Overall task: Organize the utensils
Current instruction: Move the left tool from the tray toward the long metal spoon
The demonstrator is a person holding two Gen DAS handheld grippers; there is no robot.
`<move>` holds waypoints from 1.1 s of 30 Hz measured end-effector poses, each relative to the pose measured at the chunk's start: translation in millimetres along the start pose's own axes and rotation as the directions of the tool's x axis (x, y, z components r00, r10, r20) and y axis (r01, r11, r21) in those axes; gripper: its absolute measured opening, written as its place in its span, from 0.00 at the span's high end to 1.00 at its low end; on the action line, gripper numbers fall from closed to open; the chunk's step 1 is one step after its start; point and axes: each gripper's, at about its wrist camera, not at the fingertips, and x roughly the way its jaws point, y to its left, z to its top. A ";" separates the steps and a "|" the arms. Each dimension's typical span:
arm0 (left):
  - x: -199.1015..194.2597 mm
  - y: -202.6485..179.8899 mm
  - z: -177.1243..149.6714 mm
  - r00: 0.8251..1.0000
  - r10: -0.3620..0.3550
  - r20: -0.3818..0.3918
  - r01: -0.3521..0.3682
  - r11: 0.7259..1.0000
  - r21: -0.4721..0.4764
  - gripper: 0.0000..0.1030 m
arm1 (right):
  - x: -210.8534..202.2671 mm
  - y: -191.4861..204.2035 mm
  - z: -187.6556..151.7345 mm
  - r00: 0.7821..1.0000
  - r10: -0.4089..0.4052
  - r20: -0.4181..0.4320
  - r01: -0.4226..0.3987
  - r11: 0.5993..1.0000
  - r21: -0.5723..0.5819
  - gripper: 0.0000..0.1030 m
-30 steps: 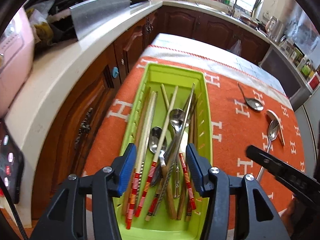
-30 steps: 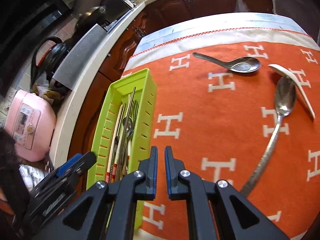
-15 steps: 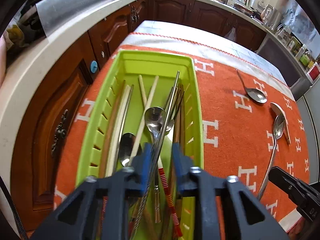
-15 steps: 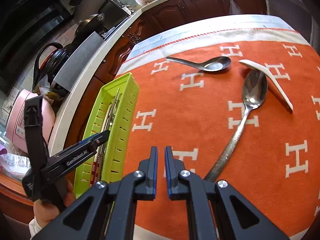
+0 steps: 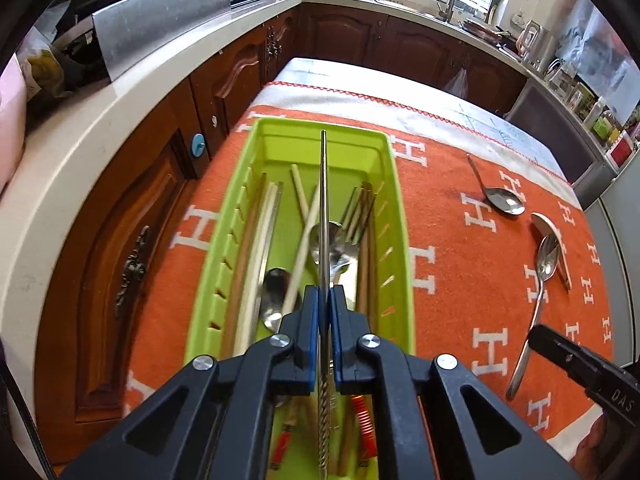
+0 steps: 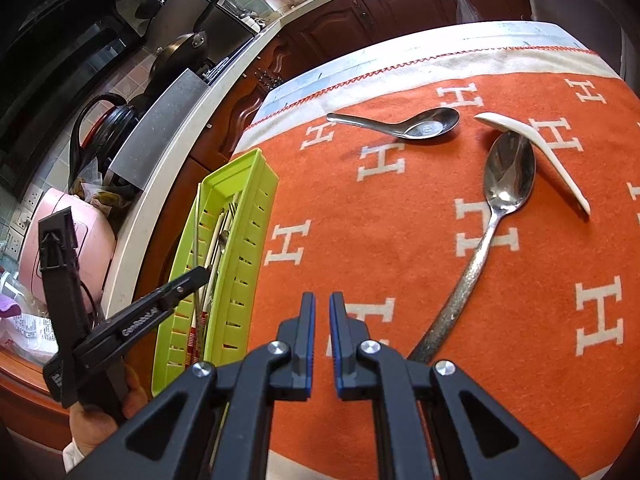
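Observation:
My left gripper (image 5: 324,298) is shut on a thin metal chopstick (image 5: 323,200) with a twisted handle. The chopstick points forward over the green slotted tray (image 5: 394,216). Inside the tray lie several chopsticks, forks and spoons. In the right wrist view the same tray (image 6: 256,216) is at the left, with the left gripper (image 6: 202,274) reaching into it. My right gripper (image 6: 322,304) hovers over the orange cloth, shut to a narrow slit and holding nothing. On the cloth lie a long metal spoon (image 6: 508,176), a short metal soup spoon (image 6: 426,126) and a white ceramic spoon (image 6: 536,148).
The orange cloth (image 6: 360,220) with white H marks covers the table, and the tray sits along its left edge. A white counter (image 5: 60,168) over brown cabinets runs close by on the left, crowded with a pink appliance (image 6: 68,236), a kettle and pans. A hand (image 6: 100,420) holds the left gripper.
The left jaws closed from wide open onto the metal chopstick, moving forward and down over the tray. The right gripper shifted a little to the right early on, then stayed still.

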 end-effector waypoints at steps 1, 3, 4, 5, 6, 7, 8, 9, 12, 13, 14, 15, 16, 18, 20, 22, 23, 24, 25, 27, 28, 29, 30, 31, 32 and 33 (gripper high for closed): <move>-0.3 2.2 0.1 1.000 0.013 0.000 -0.013 1.000 0.002 0.97 | -0.5 0.5 -0.4 1.000 0.000 0.003 0.000 1.000 -0.003 0.93; 0.6 9.3 0.4 0.999 0.045 0.001 -0.045 0.999 -0.007 0.97 | 0.0 0.6 -0.9 1.000 -0.001 0.003 0.001 1.000 -0.003 0.93; 0.8 11.9 0.6 0.999 0.051 0.002 -0.051 0.999 -0.010 0.96 | 0.8 0.4 -1.2 1.000 0.000 -0.001 0.000 1.000 -0.001 0.93; 2.0 15.1 0.9 0.999 0.054 -0.003 -0.054 0.998 -0.013 0.96 | 1.6 0.4 -1.6 1.000 0.000 -0.006 0.000 1.000 0.001 0.93; 2.9 17.4 0.9 0.998 0.055 -0.006 -0.055 0.998 -0.019 0.96 | 2.2 0.2 -1.8 1.000 -0.001 -0.009 0.001 1.000 0.002 0.93; 3.5 19.8 0.9 0.999 0.052 -0.007 -0.052 0.998 -0.029 0.95 | 2.3 0.4 -2.2 1.000 -0.001 -0.010 0.001 1.000 0.003 0.93; 3.8 21.1 0.7 0.999 0.047 -0.007 -0.048 0.998 -0.033 0.91 | 1.8 0.7 -2.3 1.000 -0.001 -0.009 0.001 1.000 0.002 0.93; 3.6 22.1 0.4 0.999 0.043 -0.007 -0.043 0.998 -0.035 0.90 | 1.2 0.8 -2.1 1.000 0.000 -0.007 0.000 1.000 0.001 0.93; 0.8 23.1 -0.4 0.999 0.050 0.002 -0.050 0.998 -0.040 0.84 | -1.0 0.1 -2.2 1.000 0.002 -0.002 -0.002 1.000 0.001 0.93; 0.0 24.0 -0.6 0.999 0.047 0.002 -0.047 0.998 -0.045 0.83 | -1.6 -0.5 -2.5 1.000 0.003 0.000 -0.003 1.000 0.002 0.93; -0.7 23.4 -1.1 0.999 0.044 0.001 -0.044 0.998 -0.048 0.83 | -2.3 -0.8 -2.8 1.000 0.002 0.002 -0.002 1.000 0.002 0.93; -1.4 23.4 -1.2 0.999 0.037 -0.006 -0.037 0.998 -0.051 0.83 | -2.7 -1.2 -3.2 1.000 0.000 0.004 0.000 1.000 -0.001 0.93; -1.4 22.1 -1.0 0.999 0.033 -0.008 -0.033 0.998 -0.051 0.83 | -3.5 -1.5 -3.9 1.000 -0.006 0.006 0.006 1.000 -0.004 0.93; -5.7 17.8 -1.6 1.000 0.025 -0.001 -0.025 0.999 -0.042 0.83 | -5.6 -2.2 -5.0 1.000 -0.014 0.012 0.014 1.000 -0.010 0.93; -9.9 11.8 -1.8 1.000 0.017 0.001 -0.017 0.999 -0.033 0.80 | -7.7 -3.5 -5.7 1.000 -0.016 0.014 0.016 1.000 -0.012 0.93; -14.3 5.0 -2.1 1.000 -0.001 0.004 0.001 1.000 -0.023 0.80 | -10.3 -5.8 -6.3 1.000 -0.016 0.019 0.017 1.000 -0.010 0.93; -17.4 -0.8 -2.4 1.000 -0.010 0.005 0.010 1.000 -0.009 0.80 | -12.6 -8.2 -6.6 0.999 -0.024 0.024 0.024 1.000 -0.010 0.93; -19.7 -5.8 -2.9 1.000 -0.012 0.007 0.012 1.000 0.003 0.80 | -14.2 -9.8 -6.8 0.999 -0.027 0.027 0.028 1.000 -0.009 0.93; -22.1 -11.3 -3.5 1.000 -0.015 0.008 0.015 1.000 0.016 0.80 | -16.1 -12.2 -6.6 0.999 -0.032 0.032 0.032 0.999 -0.005 0.93; -26.7 -23.1 -4.7 0.999 -0.035 0.009 0.034 0.999 0.041 0.80 | -21.2 -19.6 -6.2 0.998 -0.043 0.044 0.043 0.999 0.007 0.93; -28.8 -30.1 -5.5 0.999 -0.048 0.005 0.047 0.997 0.055 0.79 | -25.4 -25.4 -6.0 0.997 -0.054 0.055 0.053 0.998 0.016 0.93; -30.5 -35.9 -6.0 0.998 -0.060 0.004 0.059 0.996 0.064 0.79 | -28.7 -30.2 -5.6 0.996 -0.068 0.061 0.066 0.998 0.023 0.93; -32.3 -40.8 -6.7 0.997 -0.073 0.005 0.072 0.995 0.072 0.79 | -31.1 -34.1 -5.3 0.995 -0.074 0.065 0.072 0.997 0.029 0.93; -34.0 -46.8 -7.3 0.996 -0.086 0.004 0.085 0.993 0.083 0.79 | -34.4 -39.4 -5.2 0.994 -0.079 0.070 0.077 0.996 0.037 0.93; -35.3 -53.2 -8.0 0.995 -0.095 0.001 0.094 0.991 0.095 0.79 | -38.9 -46.0 -5.2 0.993 -0.091 0.077 0.087 0.995 0.045 0.93; -36.2 -60.4 -8.5 0.994 -0.108 -0.005 0.108 0.989 0.105 0.79 | -41.2 -49.2 -4.4 0.992 -0.101 0.080 0.097 0.994 0.048 0.93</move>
